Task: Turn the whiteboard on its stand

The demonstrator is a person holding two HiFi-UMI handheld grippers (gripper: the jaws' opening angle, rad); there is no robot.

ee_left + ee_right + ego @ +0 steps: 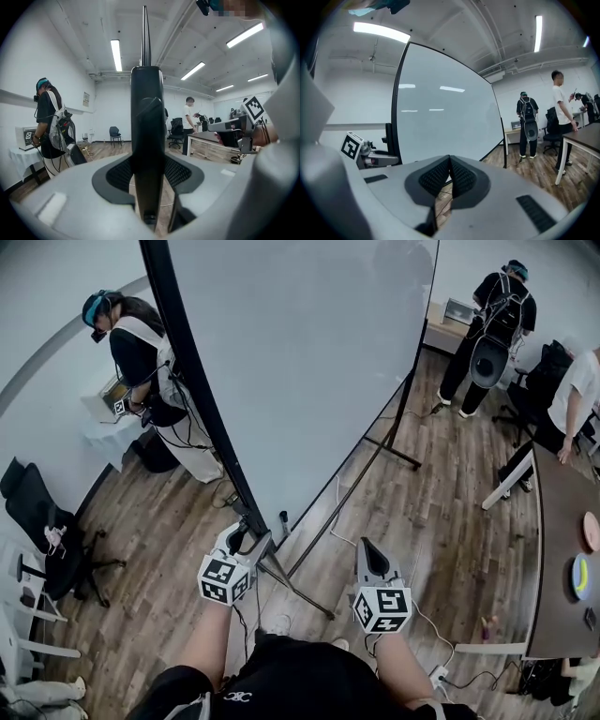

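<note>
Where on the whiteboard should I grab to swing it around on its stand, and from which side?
Grip the whiteboard by its black side frame, coming at it edge-on. That edge is a thin upright bar that fits between jaws, as the left gripper shows, shut on it low down. Elsewhere the board is wide and flat, with nothing to pinch.

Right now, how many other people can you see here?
3: one person left of the whiteboard, a backpack wearer far right, a white-shirted person by the table. Others may be hidden.

From overhead the head view looks steeply down; both gripper views face the whiteboard (440, 108) closely, the left edge-on.
</note>
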